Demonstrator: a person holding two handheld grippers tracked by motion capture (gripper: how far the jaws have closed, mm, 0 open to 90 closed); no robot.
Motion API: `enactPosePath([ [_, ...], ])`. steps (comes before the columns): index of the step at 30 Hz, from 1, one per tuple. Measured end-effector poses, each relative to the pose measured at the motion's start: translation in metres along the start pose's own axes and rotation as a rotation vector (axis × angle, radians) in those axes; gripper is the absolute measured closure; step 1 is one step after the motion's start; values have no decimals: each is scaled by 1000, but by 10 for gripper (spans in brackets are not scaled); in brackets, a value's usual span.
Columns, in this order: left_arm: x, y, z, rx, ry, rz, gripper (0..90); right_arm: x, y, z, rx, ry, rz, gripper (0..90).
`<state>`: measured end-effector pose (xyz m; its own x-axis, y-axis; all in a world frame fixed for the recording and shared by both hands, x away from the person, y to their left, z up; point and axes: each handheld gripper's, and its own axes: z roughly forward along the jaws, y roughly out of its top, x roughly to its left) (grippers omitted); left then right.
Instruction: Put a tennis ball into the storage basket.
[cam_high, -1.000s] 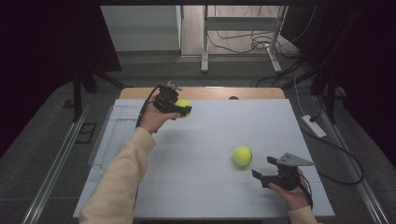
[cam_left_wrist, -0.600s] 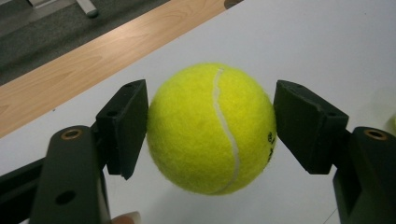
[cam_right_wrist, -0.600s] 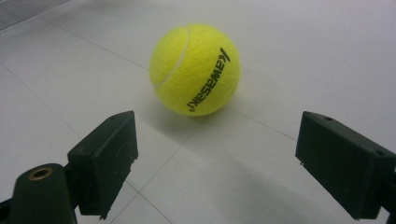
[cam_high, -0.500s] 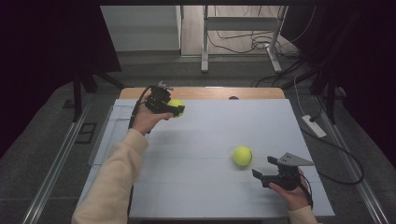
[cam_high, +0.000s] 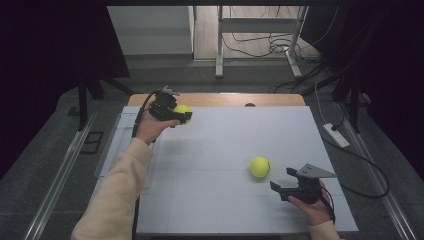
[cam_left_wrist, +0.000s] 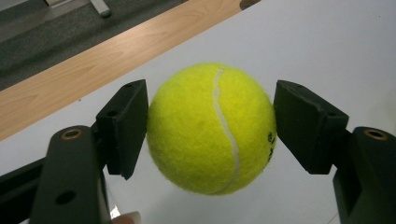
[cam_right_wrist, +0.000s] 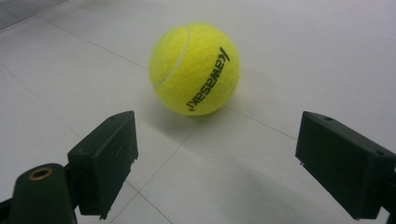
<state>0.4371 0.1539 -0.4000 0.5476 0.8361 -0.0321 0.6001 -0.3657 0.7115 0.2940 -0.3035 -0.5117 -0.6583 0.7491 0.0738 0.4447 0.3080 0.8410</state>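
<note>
While both claws sit over the white table:
Left claw: clamped on 1 tennis ball, lifted near the table's far edge.
Right claw: spread wide, holding nothing.
Second ball: on the table, just ahead of that claw.

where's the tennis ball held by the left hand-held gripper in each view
High view: held ball at upper left, near the table's far edge, in the left hand-held gripper.
Left gripper view: centre of the picture, clamped between the two black jaws.
Right gripper view: not in it; the ball there lies loose.
Shared landmark: the white tabletop.
</note>
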Motion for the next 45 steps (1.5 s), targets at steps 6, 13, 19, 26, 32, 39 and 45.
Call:
enactPosePath([
  [6, 4, -4, -2, -2, 9, -12, 295, 0, 0, 1, 2, 1, -3, 125],
  [13, 10, -9, -6, -4, 26, -28, 295, 0, 0, 0, 2, -1, -2, 125],
  [19, 15, -11, -13, -10, 43, -38, 295, 1, 0, 1, 3, 0, -3, 125],
  [26, 21, -14, -21, -18, 58, -47, 295, 1, 0, 0, 3, -1, -3, 125],
  [32, 27, -17, -25, -27, 75, -64, 295, 1, 0, 1, 3, -2, -4, 125],
  [39, 37, -22, -31, -30, 98, -81, 295, 1, 0, 0, 3, -2, -2, 125],
  [45, 47, -29, -34, -28, 121, -100, 294, 1, 0, 1, 3, -2, -3, 125],
])
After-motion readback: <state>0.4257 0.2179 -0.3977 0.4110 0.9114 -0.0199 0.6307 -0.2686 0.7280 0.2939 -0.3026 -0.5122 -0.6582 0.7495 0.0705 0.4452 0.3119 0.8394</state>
